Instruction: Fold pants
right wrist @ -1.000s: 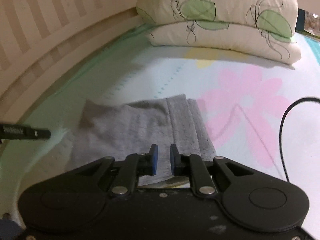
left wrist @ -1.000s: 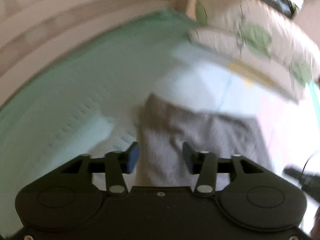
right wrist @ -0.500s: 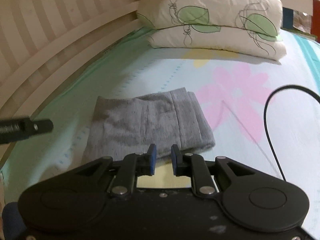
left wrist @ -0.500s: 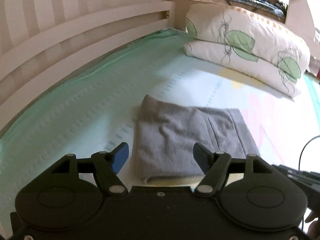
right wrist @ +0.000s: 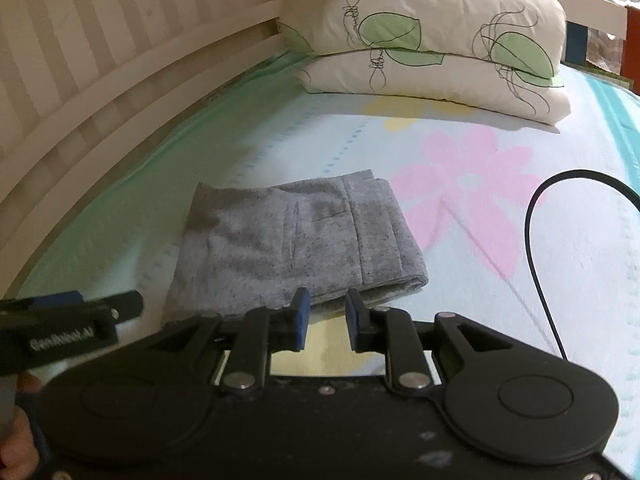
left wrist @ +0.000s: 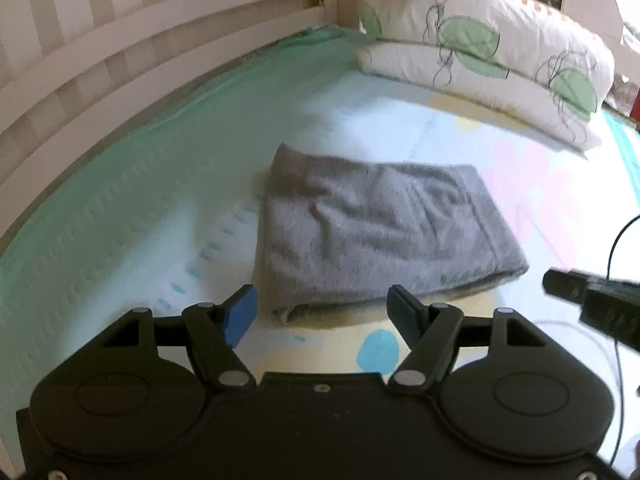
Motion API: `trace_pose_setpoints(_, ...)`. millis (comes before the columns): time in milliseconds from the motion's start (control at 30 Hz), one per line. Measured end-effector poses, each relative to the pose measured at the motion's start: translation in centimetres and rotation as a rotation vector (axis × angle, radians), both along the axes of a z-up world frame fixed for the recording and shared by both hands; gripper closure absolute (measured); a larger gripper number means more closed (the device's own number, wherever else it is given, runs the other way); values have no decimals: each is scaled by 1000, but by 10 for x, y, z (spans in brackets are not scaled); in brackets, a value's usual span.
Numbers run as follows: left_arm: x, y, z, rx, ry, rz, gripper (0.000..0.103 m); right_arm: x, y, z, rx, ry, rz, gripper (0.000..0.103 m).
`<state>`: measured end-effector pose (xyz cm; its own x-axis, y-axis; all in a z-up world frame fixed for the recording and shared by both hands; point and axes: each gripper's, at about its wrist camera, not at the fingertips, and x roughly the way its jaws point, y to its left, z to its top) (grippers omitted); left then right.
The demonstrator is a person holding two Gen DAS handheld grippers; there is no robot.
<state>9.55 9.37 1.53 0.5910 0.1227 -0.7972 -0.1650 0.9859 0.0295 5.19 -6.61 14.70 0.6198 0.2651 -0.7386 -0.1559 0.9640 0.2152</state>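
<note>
Pants (right wrist: pixel 296 244): 1 grey pair, folded into a compact rectangle, lying flat on the bed sheet (left wrist: pixel 120 208) midway between the rail side and the pink flower print (right wrist: pixel 464 200).

Left to right: wooden bed rail (left wrist: pixel 160 40) on the left, then pants, then flower print, black cable (right wrist: pixel 536 248) far right. 2 stacked pillows (right wrist: pixel 432 48) at the head end, well apart from the pants.

Left gripper (left wrist: pixel 320 312): fingers spread wide, nothing between them, just short of the near-left corner of the fold. Right gripper (right wrist: pixel 323 320): narrow gap, jaws have just been opening, nothing between the pads, near edge of the pants just beyond the tips. Neither touches cloth.

Fold looks done or nearly so, my read.

Risks:
- any finger catching the near edge on the way out drags the top layer and reopens the fold
- soft knit, layers slide easily; a nudge at the corner skews the stack
- cable could sweep across the sheet toward the pants if the right hand swings left
</note>
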Motion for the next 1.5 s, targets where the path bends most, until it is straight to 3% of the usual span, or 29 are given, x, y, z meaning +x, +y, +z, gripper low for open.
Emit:
trace_pose_setpoints(300,1,10,-7,-70,27,30,30,4,8,-4,-25,3,21,81)
trace_pose_setpoints(1500,-2,8,-6,-52,5,39,30,7,12,-7,-33,9,38,80)
